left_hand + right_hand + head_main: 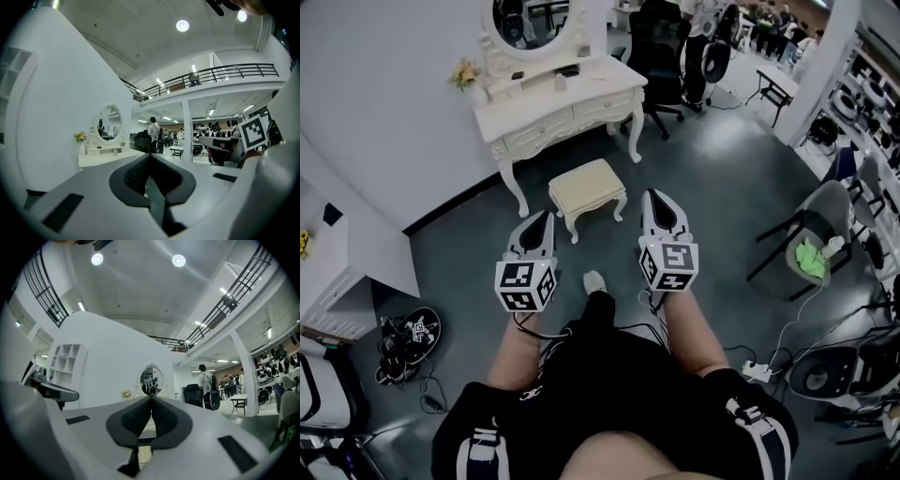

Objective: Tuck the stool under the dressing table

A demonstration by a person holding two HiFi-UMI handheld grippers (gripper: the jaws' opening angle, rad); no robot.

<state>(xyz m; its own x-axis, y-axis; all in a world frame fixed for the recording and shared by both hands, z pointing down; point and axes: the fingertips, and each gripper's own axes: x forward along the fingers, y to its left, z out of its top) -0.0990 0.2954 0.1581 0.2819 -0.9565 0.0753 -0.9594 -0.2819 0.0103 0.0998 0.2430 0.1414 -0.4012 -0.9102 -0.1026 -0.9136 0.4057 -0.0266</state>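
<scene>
A cream stool (586,187) with a cushioned top stands on the dark floor just in front of the white dressing table (558,105), outside its leg space. My left gripper (547,217) is shut and empty, its tip just short of the stool's near left corner. At the stool's near right side, a little off its edge, my right gripper (651,195) is shut too and holds nothing. In the left gripper view the dressing table (101,154) with its oval mirror (108,123) shows beyond the shut jaws. The right gripper view shows the mirror (151,380) straight ahead.
A black office chair (664,52) stands right of the dressing table. A grey chair (825,225) with a green cloth is at right. A white cabinet (337,267) and black gear (408,342) lie at left. Cables and a power strip (757,369) lie on the floor. People stand far back.
</scene>
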